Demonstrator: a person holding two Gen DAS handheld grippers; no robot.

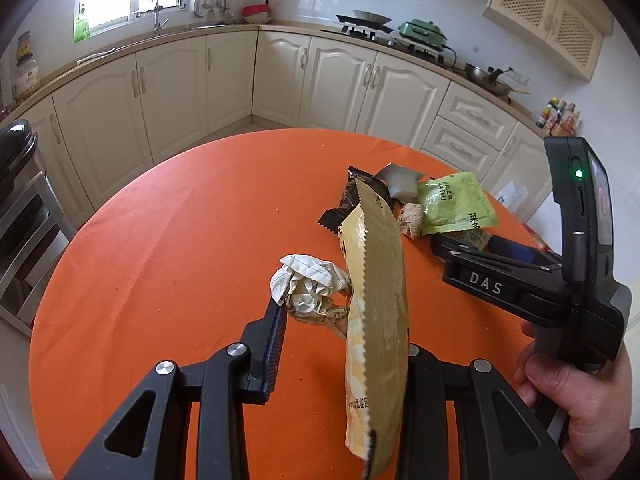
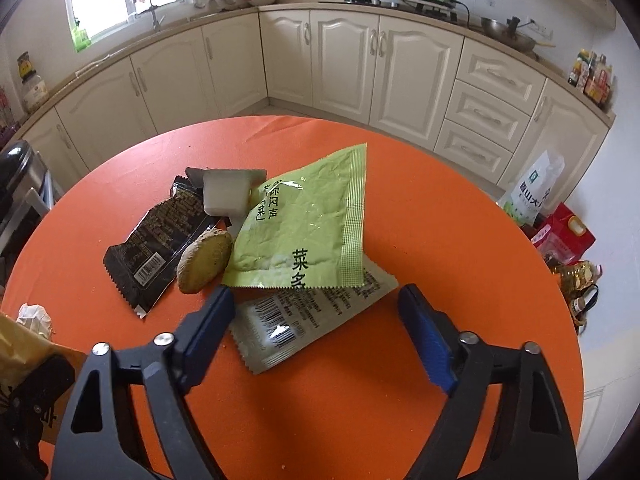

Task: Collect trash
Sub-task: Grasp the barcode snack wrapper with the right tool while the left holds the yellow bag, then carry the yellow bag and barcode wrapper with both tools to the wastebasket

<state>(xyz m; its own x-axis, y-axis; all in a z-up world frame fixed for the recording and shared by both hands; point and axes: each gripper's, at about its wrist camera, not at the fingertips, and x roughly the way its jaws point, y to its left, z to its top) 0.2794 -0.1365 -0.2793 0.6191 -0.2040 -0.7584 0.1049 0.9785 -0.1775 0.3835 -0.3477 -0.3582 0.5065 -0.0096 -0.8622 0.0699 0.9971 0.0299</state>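
Trash lay gathered on a round table (image 2: 360, 400) covered in matte orange cloth, most of it in the centre of the right wrist view: one crinkled pale-green foil packet (image 2: 308, 232) with serrated edges and dark Chinese characters, overlapping one grey packet (image 2: 296, 320) printed with a barcode and fine text; one glossy black wrapper (image 2: 156, 248) with gold print and a white barcode patch; one rough, tan, oval biscuit (image 2: 204, 260) between black and green; and one small translucent white plastic cup (image 2: 224, 196) at the top of the heap. The right gripper (image 2: 316, 332) was spread wide, its ribbed blue pads on either side of the grey packet's near end, grasping nothing; in the left wrist view its black body showed the white letters "DAS". In that view, the left gripper (image 1: 344, 344) also stood parted: a tall yellowish-beige pouch (image 1: 376, 320) with a saw-tooth seam stood on edge in the middle of the frame against the right finger, though whether it was pinched could not be told. One crumpled ball of lined white paper (image 1: 308, 292) sat touching the left finger's tip, just beside the pouch.
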